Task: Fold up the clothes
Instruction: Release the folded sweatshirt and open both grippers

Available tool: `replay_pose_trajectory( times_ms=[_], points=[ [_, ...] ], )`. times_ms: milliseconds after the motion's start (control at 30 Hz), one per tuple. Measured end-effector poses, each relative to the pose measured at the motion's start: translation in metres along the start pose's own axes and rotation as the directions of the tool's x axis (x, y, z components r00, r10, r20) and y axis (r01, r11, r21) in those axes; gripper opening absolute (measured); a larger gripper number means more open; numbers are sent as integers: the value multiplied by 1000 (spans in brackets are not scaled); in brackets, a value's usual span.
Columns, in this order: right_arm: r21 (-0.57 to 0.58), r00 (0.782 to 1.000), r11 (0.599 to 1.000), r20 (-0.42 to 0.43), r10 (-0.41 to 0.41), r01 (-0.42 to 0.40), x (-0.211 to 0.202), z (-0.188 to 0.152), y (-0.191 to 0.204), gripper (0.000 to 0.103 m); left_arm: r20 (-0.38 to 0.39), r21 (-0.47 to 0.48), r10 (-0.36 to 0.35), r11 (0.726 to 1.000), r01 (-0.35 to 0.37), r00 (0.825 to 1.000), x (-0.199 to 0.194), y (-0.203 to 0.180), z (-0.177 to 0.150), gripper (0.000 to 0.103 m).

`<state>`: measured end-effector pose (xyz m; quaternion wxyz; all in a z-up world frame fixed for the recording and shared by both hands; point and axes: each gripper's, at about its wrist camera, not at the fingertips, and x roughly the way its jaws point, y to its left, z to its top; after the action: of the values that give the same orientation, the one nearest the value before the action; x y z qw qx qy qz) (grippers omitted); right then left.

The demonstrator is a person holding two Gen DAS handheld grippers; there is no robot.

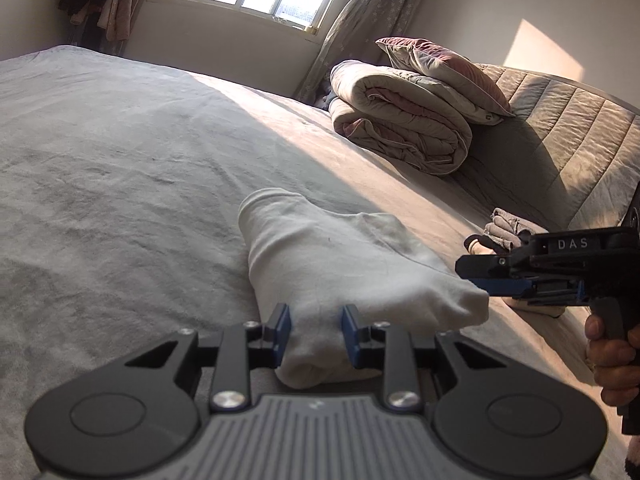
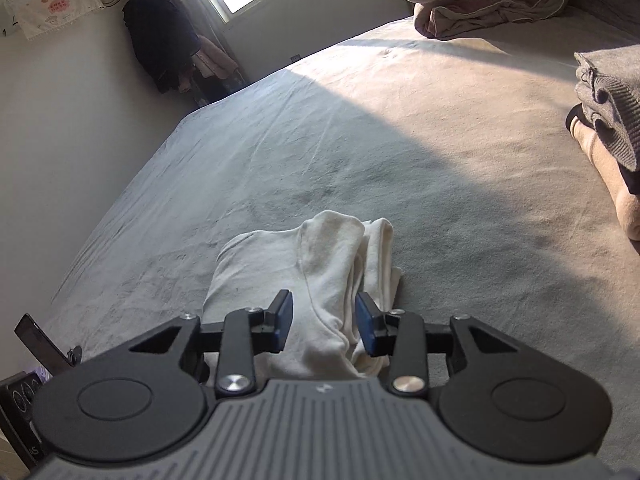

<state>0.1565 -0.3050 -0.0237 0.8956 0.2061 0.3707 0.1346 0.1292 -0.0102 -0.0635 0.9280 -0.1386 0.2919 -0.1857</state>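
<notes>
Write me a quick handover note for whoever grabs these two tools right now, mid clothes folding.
Left tool: open, fingers either side of the near end of the white garment, not clamped.
Right tool: open, straddling the same garment's bunched edge.
White garment lies folded into a narrow bundle on the bed.
Done: a stack of folded clothes sits near the headboard side.
Left: finish this garment's fold, then move it to the stack.

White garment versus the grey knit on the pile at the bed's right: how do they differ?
The white garment lies alone mid-bed between both grippers' open fingers; the grey knit sits atop a stack of clothes. The white one is smooth and loosely bundled, the grey one ribbed and neatly folded. Both rest on the bed.
</notes>
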Motion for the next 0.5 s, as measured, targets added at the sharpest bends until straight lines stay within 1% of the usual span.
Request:
replay_pose_trajectory(
  times_ms=[100,233,300,367,400,433,500],
  points=[
    [-11,1000,1000,-17,-24,24,3,-8,-1,34,-39,8,-5,1000,6,999,-5,0,-2,29],
    [-27,998,998,-40,-56,55,8,-19,-3,32,-105,-12,-16,1000,15,994,-11,4,-4,31],
    [-35,996,997,-52,-72,70,10,-25,-3,32,-125,-20,-18,1000,15,992,-14,6,-6,32],
    [-24,996,997,-61,-71,69,8,-27,-3,32,-136,-23,-17,1000,14,991,-19,8,-8,37],
    [-17,996,998,-65,-69,68,6,-29,-3,33,-144,-27,-16,1000,12,990,-21,9,-9,38],
    [-11,995,998,-69,-67,67,4,-30,-3,37,-151,-31,-14,999,10,988,-22,9,-10,40],
    [2,995,998,-78,-64,64,1,-33,-3,39,-160,-40,-6,999,-1,987,-26,10,-11,43]
  ],
)
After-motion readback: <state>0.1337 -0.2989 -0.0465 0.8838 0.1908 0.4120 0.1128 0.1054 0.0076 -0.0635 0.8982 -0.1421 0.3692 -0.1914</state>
